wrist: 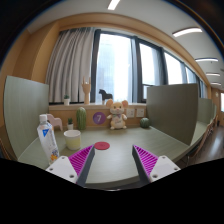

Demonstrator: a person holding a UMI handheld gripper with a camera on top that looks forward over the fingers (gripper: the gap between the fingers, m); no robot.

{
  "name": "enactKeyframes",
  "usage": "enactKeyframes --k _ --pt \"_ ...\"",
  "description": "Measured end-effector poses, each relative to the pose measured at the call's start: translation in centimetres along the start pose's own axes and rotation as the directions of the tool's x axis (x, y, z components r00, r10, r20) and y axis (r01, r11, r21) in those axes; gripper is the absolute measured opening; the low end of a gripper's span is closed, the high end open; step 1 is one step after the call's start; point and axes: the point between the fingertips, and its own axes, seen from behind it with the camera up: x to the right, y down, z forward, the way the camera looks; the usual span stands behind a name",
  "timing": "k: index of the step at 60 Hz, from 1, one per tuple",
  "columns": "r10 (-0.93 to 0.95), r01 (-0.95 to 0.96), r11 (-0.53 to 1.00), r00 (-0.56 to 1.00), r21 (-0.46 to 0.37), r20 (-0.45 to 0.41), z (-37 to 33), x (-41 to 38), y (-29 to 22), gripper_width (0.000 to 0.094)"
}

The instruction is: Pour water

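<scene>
Clear water bottle [46,137] with a blue label and white cap standing upright on the pale green tabletop [115,152], off to the left and a bit ahead of the left finger. Just right of it, a white cup [72,139] with a yellowish rim, close but can't tell if touching. A flat pink coaster-looking disc [102,146] lying further right, roughly ahead of the gap between the fingers, apart from the cup.

Gripper [116,160] hanging low over the near edge of the table, fingers spread wide with nothing between them. Magenta pads [146,159] showing on the inner faces, white finger bodies on the outside. Bottle and cup both well clear of the fingers, no contact anywhere.

Grey-green divider panels [23,110] boxing in the desk on left and right. Along the back ledge: a plush teddy bear [118,115] sitting upright in the middle, a purple round thing [98,118] just left of it, a green bottle-ish object [82,118] further left, and a small dark green ball [144,123] to the right of the bear. Couple of small items up on the windowsill, too small to call, one looks like a dark animal figure [105,96].

Behind all that, big windows [130,70] with a light curtain [70,65] pulled to the left, strip lights [186,32] on the ceiling.
</scene>
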Motion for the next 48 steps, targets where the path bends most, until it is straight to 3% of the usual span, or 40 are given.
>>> enactKeyframes --k 15,32,48 --pt "-0.026 0.028 0.999 0.991 -0.018 0.133 -3.0 -9.6 4.5 0.0770" --pt "-0.039 0.038 0.999 0.955 0.010 0.294 -2.3 -19.1 4.2 0.0777" --pt "-0.069 0.071 0.997 0.937 0.006 0.343 2.7 -23.8 3.2 0.0775"
